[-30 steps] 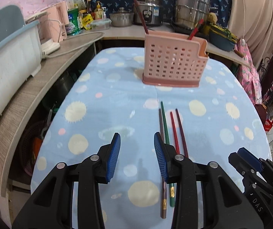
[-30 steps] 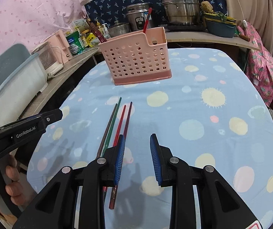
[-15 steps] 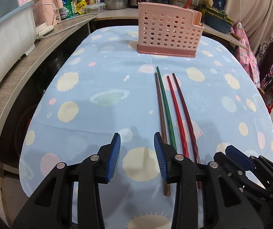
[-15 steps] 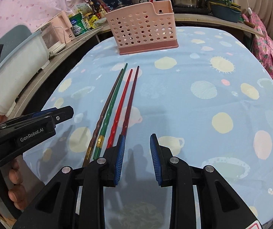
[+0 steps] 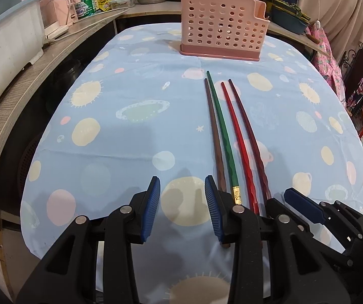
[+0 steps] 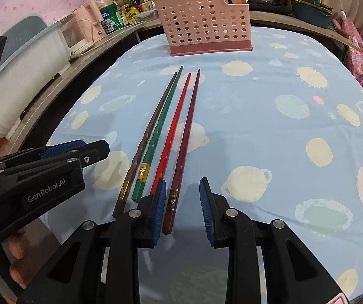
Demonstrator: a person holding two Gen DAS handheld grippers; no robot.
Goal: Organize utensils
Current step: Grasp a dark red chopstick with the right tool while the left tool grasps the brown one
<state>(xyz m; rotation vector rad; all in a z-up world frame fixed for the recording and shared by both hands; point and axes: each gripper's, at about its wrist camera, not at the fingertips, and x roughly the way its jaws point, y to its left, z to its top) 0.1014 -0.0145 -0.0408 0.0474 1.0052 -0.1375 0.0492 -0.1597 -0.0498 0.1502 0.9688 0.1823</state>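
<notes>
Both our grippers have dropped closer to the chopsticks [image 6: 178, 136]; left gripper [image 5: 182, 207] (marked "GenRobot.AI") and right gripper [image 6: 182, 210] gape narrowly, empty, holder [image 5: 222, 25] at twelve o'clock.

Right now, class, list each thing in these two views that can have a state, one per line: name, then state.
left gripper: open, empty
right gripper: open, dark red chopstick's end between its jaws, not gripped
brown chopstick: flat on tablecloth
green chopstick: flat on tablecloth
red chopstick: flat on tablecloth
dark red chopstick: flat on tablecloth
pink holder: upright
</notes>
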